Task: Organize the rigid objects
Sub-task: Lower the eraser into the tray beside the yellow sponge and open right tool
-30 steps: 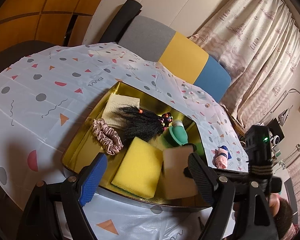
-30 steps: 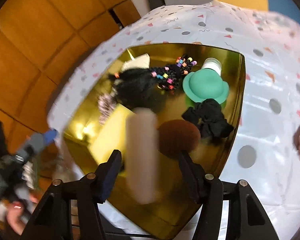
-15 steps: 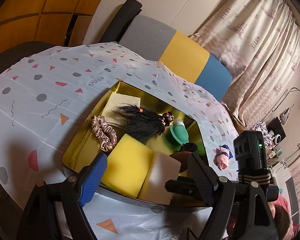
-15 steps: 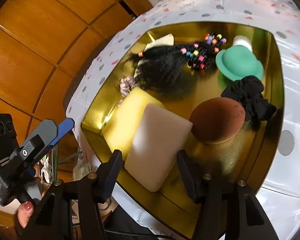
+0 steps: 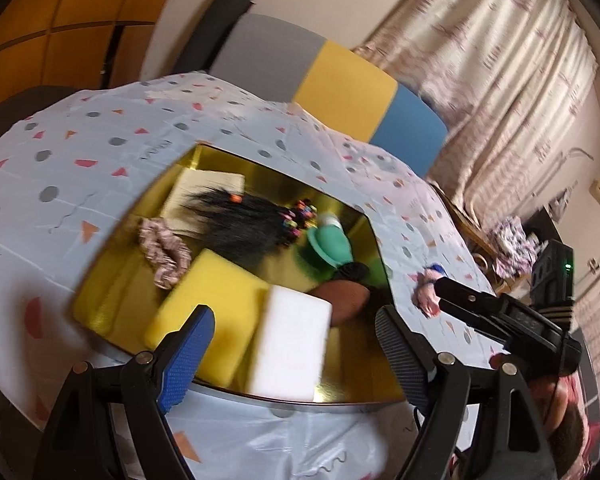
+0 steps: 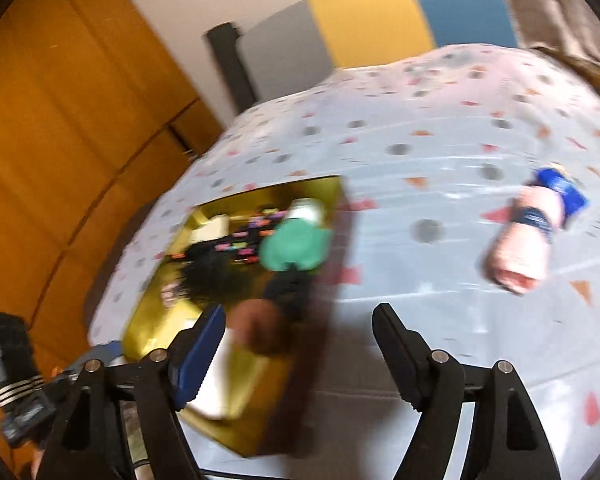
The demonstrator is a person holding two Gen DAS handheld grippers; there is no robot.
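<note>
The gold tray [image 5: 100, 312] sits on the table under a patterned cloth [image 5: 100, 152], and most of the things already lie inside it: a white block [image 5: 290, 344] at the near edge, pressed against a yellow sponge [image 5: 208, 300], a brown pad [image 5: 342, 300] just beyond, a green hat-shaped piece [image 5: 328, 242] toward the far right corner, with a black hair bundle [image 5: 236, 224] and a pink scrunchie [image 5: 164, 252] toward the left edge. The one item that looks left out is a pink roll with a blue band [image 6: 528, 232], lying on the cloth well to the right of the tray. The right gripper [image 6: 300, 340] hangs released, jaws wide and empty, over the cloth near the tray's right edge, and seems pointed toward that roll. The left gripper [image 5: 296, 340] is likewise spread and holds nothing, hovering above the tray's near edge. To do this step well, the right tool should probably line its jaws across the roll's narrow width, come down until the pads straddle it, then close gently, since it looks soft. The right view is blurred, so the approach is best slowed before closing. A free spot in the tray seems to lie near the right edge.
</note>
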